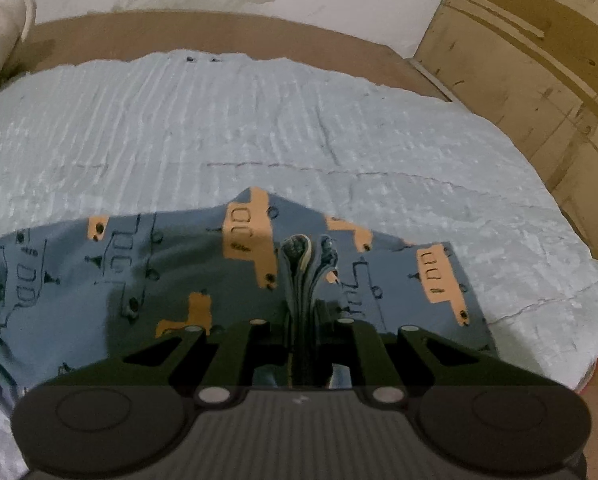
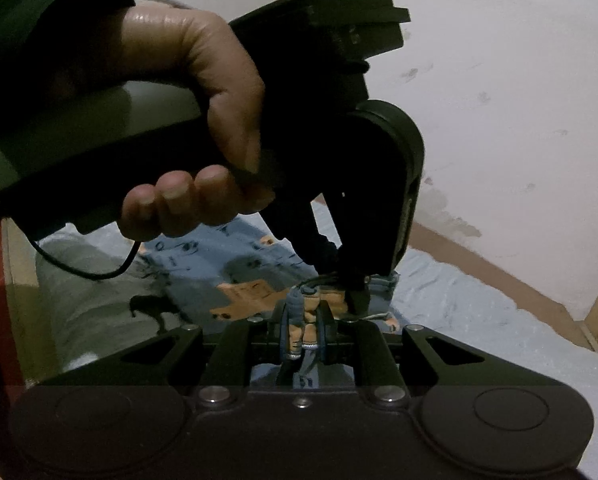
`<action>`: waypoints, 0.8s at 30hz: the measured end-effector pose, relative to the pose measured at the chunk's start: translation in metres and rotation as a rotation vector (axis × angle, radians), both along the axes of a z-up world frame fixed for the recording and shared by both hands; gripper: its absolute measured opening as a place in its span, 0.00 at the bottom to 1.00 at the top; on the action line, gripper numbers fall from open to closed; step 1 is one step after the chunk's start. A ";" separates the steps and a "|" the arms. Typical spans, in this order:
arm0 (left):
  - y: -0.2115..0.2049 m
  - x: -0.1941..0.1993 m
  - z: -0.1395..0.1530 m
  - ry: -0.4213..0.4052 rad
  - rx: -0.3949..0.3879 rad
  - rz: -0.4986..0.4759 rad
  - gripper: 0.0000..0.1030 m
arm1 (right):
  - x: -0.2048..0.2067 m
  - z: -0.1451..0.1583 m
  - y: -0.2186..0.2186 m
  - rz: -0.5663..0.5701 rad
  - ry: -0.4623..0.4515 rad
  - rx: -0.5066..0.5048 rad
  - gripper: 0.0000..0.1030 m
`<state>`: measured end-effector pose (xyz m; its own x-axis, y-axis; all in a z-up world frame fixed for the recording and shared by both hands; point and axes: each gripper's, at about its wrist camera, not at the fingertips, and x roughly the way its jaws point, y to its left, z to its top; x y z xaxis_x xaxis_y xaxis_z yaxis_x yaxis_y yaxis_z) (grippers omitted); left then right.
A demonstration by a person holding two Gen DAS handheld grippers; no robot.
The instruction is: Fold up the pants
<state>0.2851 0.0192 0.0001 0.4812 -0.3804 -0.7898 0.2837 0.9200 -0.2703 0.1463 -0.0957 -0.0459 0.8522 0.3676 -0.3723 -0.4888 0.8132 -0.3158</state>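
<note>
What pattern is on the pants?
Blue-grey pants with orange and outlined vehicle prints; clearest in the left wrist view.

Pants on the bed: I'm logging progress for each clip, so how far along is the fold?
Done: both grippers have a pinch. The left gripper is shut on a bunched edge of the pants; the right gripper clamps another bunch close by the left one. In hand: that pinched cloth is gathered between them. Left: the rest lies spread on the pale blue bedspread, and no finished fold shows.
</note>
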 end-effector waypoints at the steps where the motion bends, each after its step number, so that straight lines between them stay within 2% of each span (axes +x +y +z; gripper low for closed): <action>1: 0.002 0.001 -0.002 0.005 -0.002 0.002 0.11 | 0.001 -0.001 0.001 0.003 0.005 -0.005 0.14; 7: 0.007 0.001 -0.016 0.020 0.018 0.010 0.17 | 0.001 -0.011 0.008 0.014 0.036 -0.032 0.14; 10: 0.010 -0.001 -0.016 0.016 0.024 0.022 0.23 | 0.001 -0.014 0.009 0.015 0.044 -0.041 0.14; 12: 0.011 -0.002 -0.015 0.018 0.030 0.030 0.36 | 0.000 -0.014 0.009 0.015 0.045 -0.039 0.15; 13: 0.012 -0.003 -0.014 0.016 0.034 0.036 0.49 | 0.000 -0.014 0.009 0.016 0.045 -0.038 0.16; 14: 0.013 -0.004 -0.012 0.008 0.039 0.044 0.60 | -0.001 -0.013 0.008 0.017 0.044 -0.036 0.19; 16: 0.016 -0.007 -0.007 -0.012 0.048 0.064 0.66 | -0.004 -0.011 0.007 0.018 0.040 -0.032 0.27; 18: 0.021 -0.011 -0.001 -0.024 0.045 0.087 0.74 | -0.007 -0.010 0.004 0.013 0.033 -0.026 0.45; 20: 0.027 -0.016 0.008 -0.045 0.044 0.124 0.86 | -0.012 -0.007 -0.001 0.003 0.025 -0.010 0.58; 24: 0.039 -0.029 0.030 -0.110 0.071 0.187 0.94 | -0.018 0.000 -0.013 -0.033 0.003 0.016 0.81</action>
<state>0.2563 0.0586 0.0304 0.6228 -0.2218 -0.7503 0.1308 0.9750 -0.1796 0.1280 -0.1090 -0.0462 0.8626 0.3457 -0.3695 -0.4630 0.8337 -0.3009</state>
